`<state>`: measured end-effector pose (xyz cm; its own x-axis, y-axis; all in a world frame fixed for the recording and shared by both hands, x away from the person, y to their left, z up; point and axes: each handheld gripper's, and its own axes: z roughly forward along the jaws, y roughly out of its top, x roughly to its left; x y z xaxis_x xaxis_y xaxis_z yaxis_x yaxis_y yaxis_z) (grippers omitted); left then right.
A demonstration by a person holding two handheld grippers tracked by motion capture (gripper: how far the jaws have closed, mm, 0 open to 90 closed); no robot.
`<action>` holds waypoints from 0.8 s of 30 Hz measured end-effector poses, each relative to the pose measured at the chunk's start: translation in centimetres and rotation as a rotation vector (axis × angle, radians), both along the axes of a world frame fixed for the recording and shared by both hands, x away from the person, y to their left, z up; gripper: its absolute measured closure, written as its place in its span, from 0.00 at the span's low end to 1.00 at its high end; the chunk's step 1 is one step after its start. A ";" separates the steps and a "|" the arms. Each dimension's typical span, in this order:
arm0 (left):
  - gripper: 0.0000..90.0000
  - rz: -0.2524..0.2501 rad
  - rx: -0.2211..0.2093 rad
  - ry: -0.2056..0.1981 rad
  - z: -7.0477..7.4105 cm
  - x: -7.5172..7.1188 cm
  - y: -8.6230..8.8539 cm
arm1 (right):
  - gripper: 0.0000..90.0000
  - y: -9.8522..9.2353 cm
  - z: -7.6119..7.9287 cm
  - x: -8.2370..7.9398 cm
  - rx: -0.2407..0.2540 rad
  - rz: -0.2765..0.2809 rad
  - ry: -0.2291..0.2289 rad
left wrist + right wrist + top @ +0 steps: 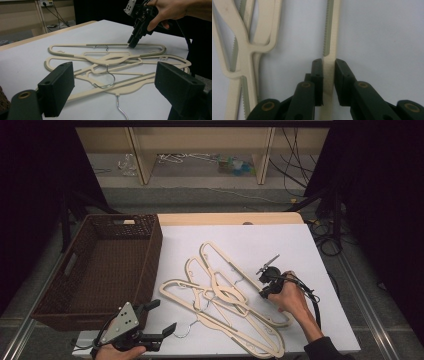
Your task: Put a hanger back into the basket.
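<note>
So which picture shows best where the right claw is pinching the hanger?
The right gripper view: the right claw is shut on the hanger bar, seen close up. The left gripper view shows that grip from afar; the high view shows it small, beside the hand.

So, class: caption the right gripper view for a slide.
Right hand-held gripper shut on a cream hanger's bar over the white table.

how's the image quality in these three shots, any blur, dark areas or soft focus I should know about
High view: the white table is evenly lit, the surroundings fall to near black, and the picture is a bit grainy. Left gripper view: the near jaws are soft while the hangers stay fairly sharp. Right gripper view: the right gripper, shut on a hanger bar, looks slightly soft, and the light is flat with faint shadows.
</note>
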<state>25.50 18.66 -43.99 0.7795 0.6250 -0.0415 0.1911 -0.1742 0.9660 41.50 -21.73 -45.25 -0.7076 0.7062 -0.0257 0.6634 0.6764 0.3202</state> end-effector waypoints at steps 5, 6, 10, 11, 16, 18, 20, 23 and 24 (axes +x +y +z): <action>0.18 0.011 0.006 0.010 0.0 -0.1 0.0 | 0.89 0.4 0.6 -0.1 0.009 0.013 -0.007; 0.18 0.010 0.006 0.011 0.0 -0.1 0.0 | 0.89 0.5 0.7 -0.1 0.008 0.017 -0.009; 0.18 0.011 0.003 0.014 -0.1 0.0 -0.2 | 0.89 0.7 1.5 -0.3 -0.004 0.046 -0.002; 0.18 0.012 0.024 0.008 -0.1 0.0 -0.4 | 0.89 0.7 1.7 -0.3 -0.003 0.054 -0.003; 0.18 -0.019 0.115 -0.038 -0.4 0.6 -2.0 | 0.89 0.7 2.8 -0.8 -0.026 0.077 0.008; 0.20 -0.033 0.166 -0.057 -0.7 1.0 -2.9 | 0.89 0.5 3.3 -0.8 -0.037 0.096 -0.005; 0.21 -0.044 0.194 -0.052 -0.9 1.6 -3.8 | 0.89 0.5 3.7 -0.9 -0.042 0.104 -0.011; 0.21 -0.055 0.233 -0.049 -1.2 2.6 -4.9 | 0.89 0.5 4.3 -1.1 -0.048 0.109 -0.010; 0.21 -0.063 0.250 -0.047 -1.4 3.1 -5.4 | 0.89 0.5 4.5 -1.2 -0.049 0.120 -0.013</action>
<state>28.60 13.25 -45.40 0.8145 0.5619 0.1448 0.1287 -0.4183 0.8991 40.29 -21.24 -40.76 -0.7861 0.6143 -0.0679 0.5729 0.7655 0.2931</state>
